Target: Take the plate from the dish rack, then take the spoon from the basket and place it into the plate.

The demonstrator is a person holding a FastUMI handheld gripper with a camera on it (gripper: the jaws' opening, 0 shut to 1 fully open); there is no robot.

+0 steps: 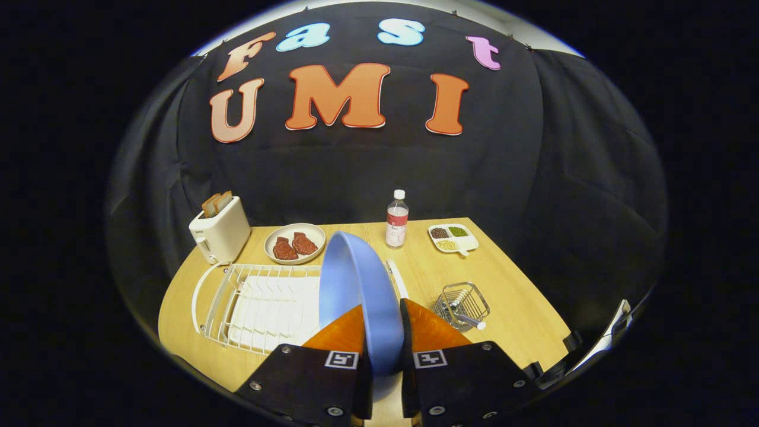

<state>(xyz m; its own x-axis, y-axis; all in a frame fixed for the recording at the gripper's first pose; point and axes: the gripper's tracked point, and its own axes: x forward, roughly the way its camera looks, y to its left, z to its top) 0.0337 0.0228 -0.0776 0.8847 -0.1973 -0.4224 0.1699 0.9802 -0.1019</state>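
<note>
Plate [356, 290] is blue, held on edge, rim pinched between the two orange fingers [341, 335] of the gripper [382, 341]; jaws clamped on it. It sits above the right end of the white dish rack [261, 305], looks lifted clear of the slots, though the fisheye makes that hard to confirm. So step one reads as mostly done: plate out of the rack, not yet set down.

Next move, my guess: lay the plate flat on open counter [516, 284], probably between rack and wire basket [465, 302], then release and go for the spoon [468, 319], whose white handle pokes out of the basket toward the gripper.

Around: toaster [219, 231] with bread behind the rack, dish of red meat [295, 243] beyond the plate, bottle [396, 219] and a divided tray of beans [453, 237] at the back of the counter. Rack frame next to the plate is the main snag risk when tipping it flat; the basket is near on the other side, so landing room is tight.
</note>
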